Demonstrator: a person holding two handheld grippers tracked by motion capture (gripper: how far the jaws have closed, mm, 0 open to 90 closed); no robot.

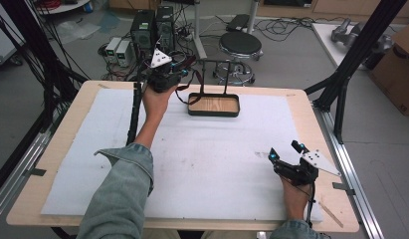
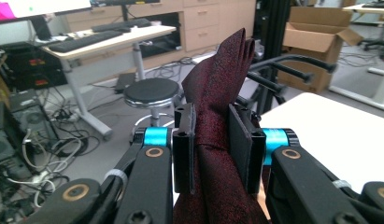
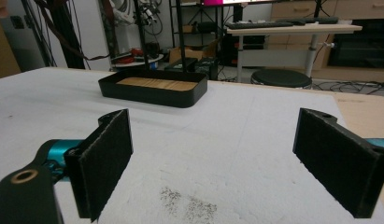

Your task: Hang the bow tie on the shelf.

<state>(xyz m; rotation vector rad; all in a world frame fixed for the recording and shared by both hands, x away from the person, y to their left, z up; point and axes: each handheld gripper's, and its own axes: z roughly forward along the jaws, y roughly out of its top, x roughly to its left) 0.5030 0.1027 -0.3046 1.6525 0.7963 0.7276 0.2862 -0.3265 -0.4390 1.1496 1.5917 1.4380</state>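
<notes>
- My work surface was a pale wooden table (image 1: 28, 194), its bare edge showing all round.
- A white sheet (image 1: 207, 164) covered most of the top, marked with a few grey smudges near my right side.
- A shallow black tray (image 1: 213, 105) with a wood-grain floor sat on the sheet at the far middle; thin black uprights rose at its back.
- My right gripper (image 1: 284, 156) rested low at the sheet's near right corner, jaws spread wide.
</notes>
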